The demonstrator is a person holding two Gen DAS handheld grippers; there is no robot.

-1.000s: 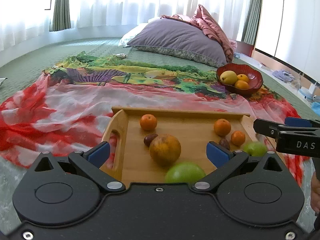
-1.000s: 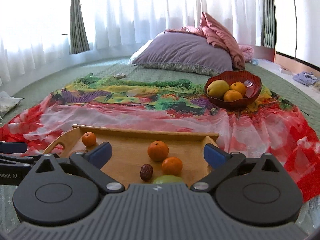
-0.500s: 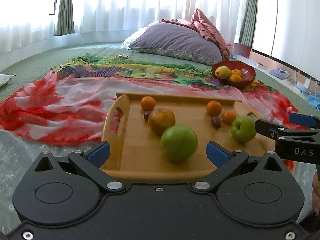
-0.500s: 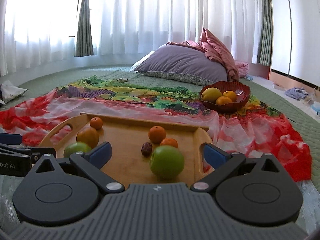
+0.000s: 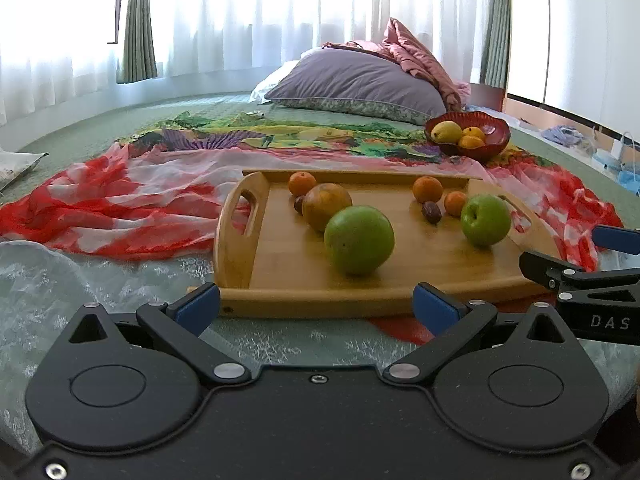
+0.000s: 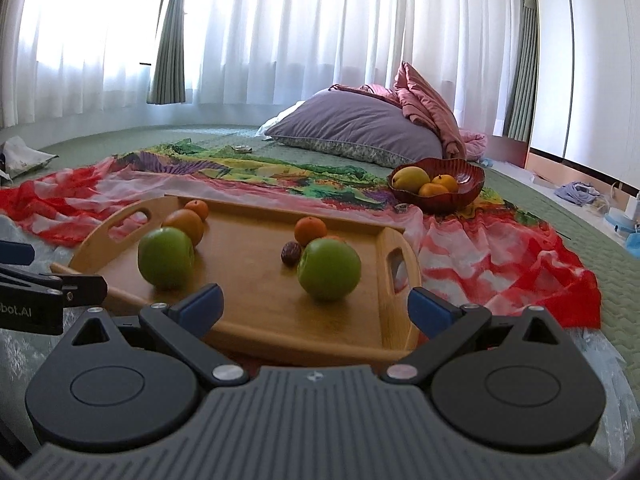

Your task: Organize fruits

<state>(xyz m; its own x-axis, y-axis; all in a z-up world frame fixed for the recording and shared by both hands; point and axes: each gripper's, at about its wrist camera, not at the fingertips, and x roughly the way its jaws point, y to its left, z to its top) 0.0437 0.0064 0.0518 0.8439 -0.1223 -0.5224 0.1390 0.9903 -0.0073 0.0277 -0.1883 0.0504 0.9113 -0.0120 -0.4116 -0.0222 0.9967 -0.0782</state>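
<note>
Wooden tray of fruit, just ahead of both spread tongs

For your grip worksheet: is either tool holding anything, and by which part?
Nothing is held. The left tool and the right tool are both open and empty, short of the fruit on the tray.

Black grippers; blue fingertip pads; silver screws.

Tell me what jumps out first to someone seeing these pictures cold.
The wooden tray just ahead of both open grippers, with two big green apples at its near side among small oranges. Next, the dark red bowl holding yellow and orange fruit, farther back to the right on the bright red patterned cloth.
</note>
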